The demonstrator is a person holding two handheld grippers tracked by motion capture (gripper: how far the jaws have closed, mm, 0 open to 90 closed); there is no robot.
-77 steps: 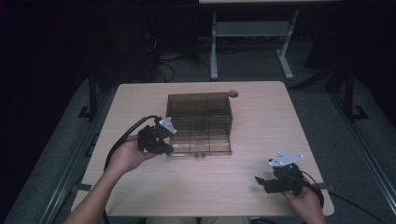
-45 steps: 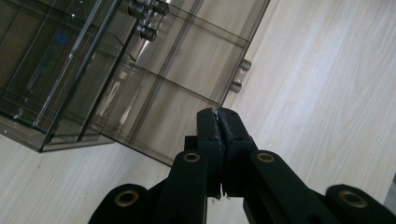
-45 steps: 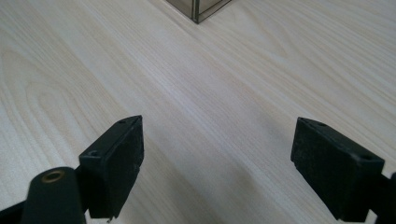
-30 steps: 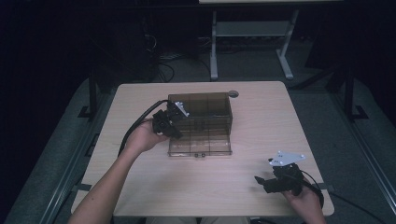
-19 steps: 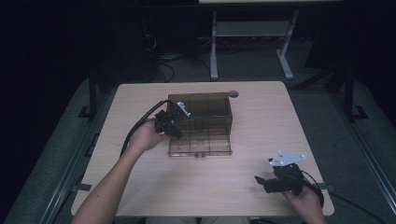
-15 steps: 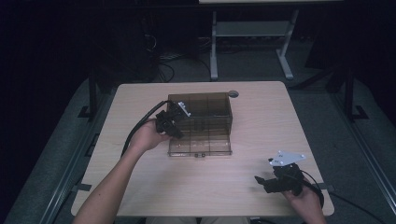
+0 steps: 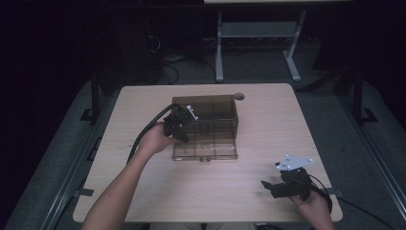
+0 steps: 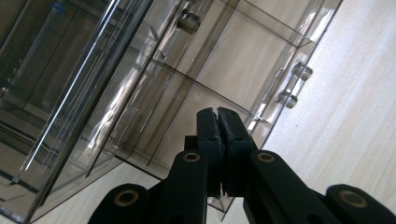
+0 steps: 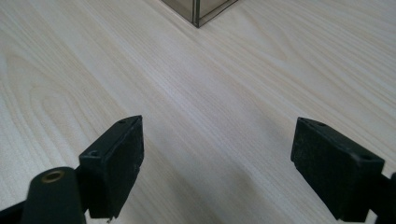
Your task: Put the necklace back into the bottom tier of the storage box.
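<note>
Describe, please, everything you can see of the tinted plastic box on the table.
The tinted plastic box is a see-through, smoke-brown organiser that looks like hard acrylic. Thin walls split it into compartments, and small round knobs sit on its panels. It stands near the middle of the wooden table, its front part lying low and flat toward the person. The left tongs, jaws pressed together, are at its left side; whether they touch it is unclear.
</note>
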